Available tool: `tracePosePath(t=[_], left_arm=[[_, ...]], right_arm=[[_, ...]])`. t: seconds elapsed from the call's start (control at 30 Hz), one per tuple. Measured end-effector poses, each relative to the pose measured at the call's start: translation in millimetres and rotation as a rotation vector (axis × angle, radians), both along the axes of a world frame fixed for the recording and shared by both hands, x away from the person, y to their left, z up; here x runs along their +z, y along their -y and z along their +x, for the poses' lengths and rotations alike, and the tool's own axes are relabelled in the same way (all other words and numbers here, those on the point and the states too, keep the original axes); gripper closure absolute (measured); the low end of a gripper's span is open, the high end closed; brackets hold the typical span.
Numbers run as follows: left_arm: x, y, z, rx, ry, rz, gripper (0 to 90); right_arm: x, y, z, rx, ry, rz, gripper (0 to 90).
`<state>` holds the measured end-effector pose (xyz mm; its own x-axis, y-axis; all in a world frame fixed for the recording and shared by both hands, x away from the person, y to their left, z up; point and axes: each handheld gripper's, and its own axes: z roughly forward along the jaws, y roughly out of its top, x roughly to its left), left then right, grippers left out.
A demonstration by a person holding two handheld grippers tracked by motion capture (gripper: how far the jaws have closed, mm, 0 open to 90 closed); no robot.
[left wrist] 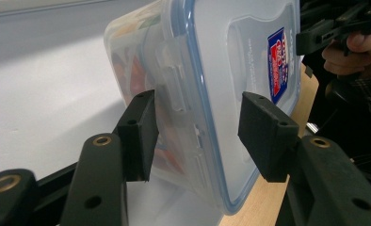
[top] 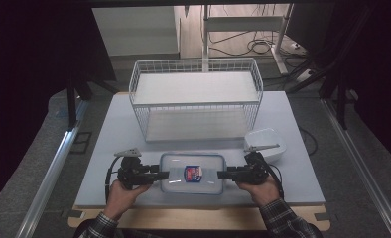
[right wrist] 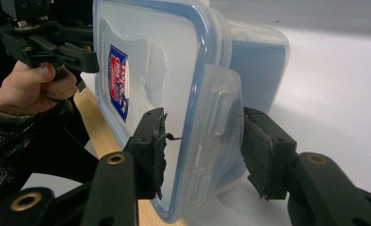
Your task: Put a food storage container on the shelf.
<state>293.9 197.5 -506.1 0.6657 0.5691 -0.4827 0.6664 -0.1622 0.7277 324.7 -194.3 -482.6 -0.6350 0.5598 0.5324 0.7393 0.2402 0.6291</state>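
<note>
While the left gripper [top: 162, 175] and the right gripper [top: 223, 174] straddled the short ends of the lidded plastic container [top: 192, 173] — jaws half-spread around the side latches, pads not clearly pressing — it lay near the table's [top: 109, 148] front edge. The step looked like securing a two-sided hold; next, both should pinch evenly and lift level toward the far wire basket [top: 196, 99] — past the white bowl [top: 266, 144] at right.

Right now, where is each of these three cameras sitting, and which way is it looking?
High view: above the person's side, looking forward and down on the table; both forearms, left tool and right tool flank a clear lidded food container, wire basket beyond.
Left gripper view: rides the left tool, looking along its jaws at the container's end latch.
Right gripper view: rides the right tool, facing the opposite end.
Shared: the lid's blue-and-red label, each other's hand.
</note>
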Motion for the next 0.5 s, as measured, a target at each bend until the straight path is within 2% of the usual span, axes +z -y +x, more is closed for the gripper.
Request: tracePosePath(t=[0.07, 0.1, 0.13, 0.17, 0.43, 0.5], left_arm=[[-1.9, -1.5, 0.9, -0.005, -0.018, -0.018, 47.9], [-4.1, -2.5, 2.9, -0.012, -0.043, -0.026, 47.4], [-4.1, -2.5, 2.9, -0.012, -0.043, -0.026, 45.9], [-7.5, -2.9, 4.5, -0.009, -0.06, -0.014, 43.2], [-8.7, -4.4, 7.0, -0.013, -0.102, -0.051, 48.2], [-9.2, -7.1, 7.0, -0.009, -0.133, -0.077, 50.1]], right_arm=[[-1.4, 1.3, -2.8, -0.002, 0.011, 0.014, 53.0], [-0.6, 0.6, -4.2, 0.001, 0.022, 0.004, 52.7], [-0.6, 0.6, -4.2, 0.001, 0.022, 0.004, 52.7], [-1.1, 0.4, -5.3, 0.0, 0.029, 0.0, 52.0], [-5.0, 1.2, -5.7, -0.013, 0.027, 0.014, 51.0], [-5.8, 1.8, -6.0, -0.023, 0.011, 0.025, 51.7]])
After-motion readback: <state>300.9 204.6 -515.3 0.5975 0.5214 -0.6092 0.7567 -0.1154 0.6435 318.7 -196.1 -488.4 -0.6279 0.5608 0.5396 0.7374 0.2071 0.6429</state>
